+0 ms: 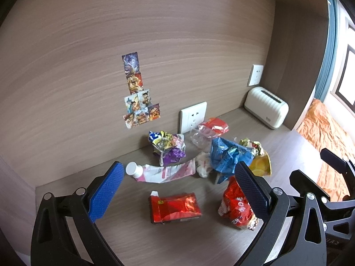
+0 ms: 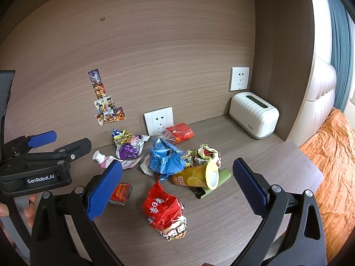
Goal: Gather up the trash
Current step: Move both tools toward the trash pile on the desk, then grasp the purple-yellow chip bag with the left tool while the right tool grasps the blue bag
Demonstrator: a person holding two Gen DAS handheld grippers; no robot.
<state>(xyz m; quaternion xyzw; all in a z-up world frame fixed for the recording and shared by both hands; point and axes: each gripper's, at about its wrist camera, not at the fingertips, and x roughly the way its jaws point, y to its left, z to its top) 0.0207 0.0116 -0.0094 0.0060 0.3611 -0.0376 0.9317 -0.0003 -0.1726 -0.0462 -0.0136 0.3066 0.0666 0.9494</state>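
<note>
Clutter ringed your work area: a ribbed cream box (image 2: 254,117) sat in the back right corner of the wood-grain desk (image 2: 266,173), two white wall sockets (image 2: 158,119) stood on the back panel, and a column of glossy cartoon stickers (image 1: 135,93) clung to the wall beside them. An orange bedspread (image 2: 332,166) lay past the desk's right edge. Your trash was heaped mid-desk, well apart from the cream box. At the back lay a crumpled purple wrapper (image 1: 168,146), a clear crushed bottle (image 1: 203,134) and a red pack (image 2: 180,133); in the middle, a crinkled blue bag (image 2: 166,158) touched a yellow tube (image 2: 195,177) lying on its side over a green card (image 2: 221,177). A flattened pink pouch with a white cap (image 1: 165,171) lay left of them. Nearest you were a flat red packet (image 1: 175,207) and a shiny red snack bag (image 2: 165,210). Your left gripper (image 1: 177,186) hovered with its blue pads spread wide above the flat red packet, holding nothing. Your right gripper (image 2: 177,181) was likewise wide apart and empty, framing the red snack bag.
</note>
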